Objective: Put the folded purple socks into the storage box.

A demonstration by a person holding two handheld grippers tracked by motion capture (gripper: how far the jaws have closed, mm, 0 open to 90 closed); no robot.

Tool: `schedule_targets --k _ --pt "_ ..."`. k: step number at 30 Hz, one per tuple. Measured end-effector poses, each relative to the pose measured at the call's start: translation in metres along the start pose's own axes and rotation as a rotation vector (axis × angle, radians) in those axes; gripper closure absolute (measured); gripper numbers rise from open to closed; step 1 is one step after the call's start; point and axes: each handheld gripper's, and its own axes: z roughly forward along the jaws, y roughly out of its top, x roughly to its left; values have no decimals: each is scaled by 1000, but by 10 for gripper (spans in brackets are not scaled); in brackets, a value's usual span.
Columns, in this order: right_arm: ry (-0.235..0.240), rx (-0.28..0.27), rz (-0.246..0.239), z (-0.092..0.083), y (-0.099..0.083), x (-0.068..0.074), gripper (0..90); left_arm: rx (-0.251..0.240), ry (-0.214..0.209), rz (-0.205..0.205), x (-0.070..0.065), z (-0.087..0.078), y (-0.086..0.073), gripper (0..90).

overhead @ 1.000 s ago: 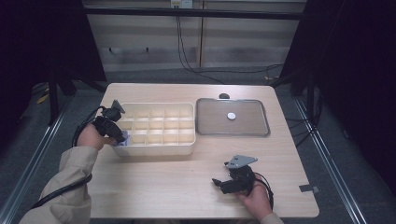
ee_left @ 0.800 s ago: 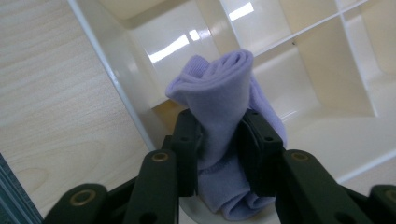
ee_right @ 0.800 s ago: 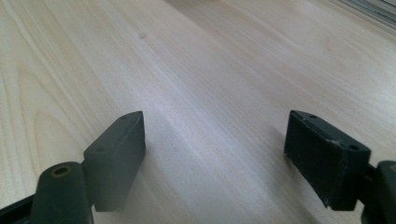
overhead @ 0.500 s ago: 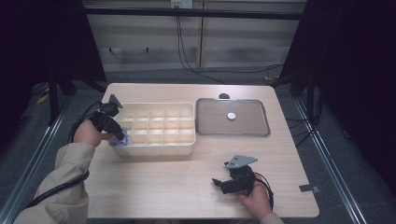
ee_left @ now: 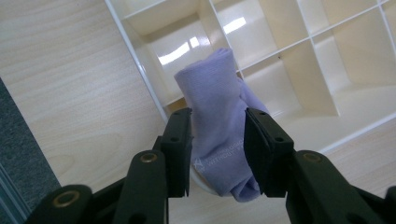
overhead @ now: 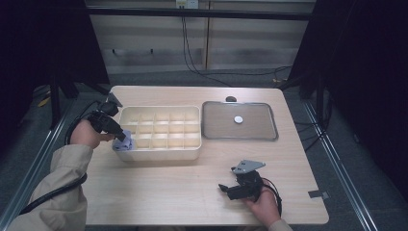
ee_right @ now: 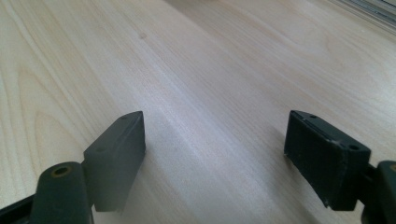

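My left gripper (ee_left: pixel 217 156) had just been opening, the rolled lilac sock (ee_left: pixel 219 135) between its loosened pads at the near-left cell of the cream divider box (overhead: pixel 161 154). Best to widen fully before lifting clear. Right gripper (ee_right: pixel 215 158) sat wide, empty, on the table (overhead: pixel 159 192).

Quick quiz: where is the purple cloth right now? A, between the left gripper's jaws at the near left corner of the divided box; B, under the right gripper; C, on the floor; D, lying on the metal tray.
A: the purple cloth sits between the jaws of the left gripper, draped at the corner of the divided box.
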Motion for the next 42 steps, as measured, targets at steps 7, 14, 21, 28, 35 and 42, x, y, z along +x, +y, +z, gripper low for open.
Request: schedule_targets --k 7,14,21,28,35,42 --pt "0 1 1 0 0 0 203 10 -14 -4 -2 -4 3 635" --pt "0 1 3 0 0 0 203 16 -19 -5 -3 -12 7 645" --pt "0 1 2 0 0 0 203 26 -28 -1 -3 -20 10 662" --pt "0 1 3 0 0 0 203 32 -38 -8 -4 -23 12 686" --pt "0 1 3 0 0 0 203 48 -38 -6 -4 -22 13 765" --pt "0 0 2 0 0 0 204 66 -51 -6 -4 -19 13 855"
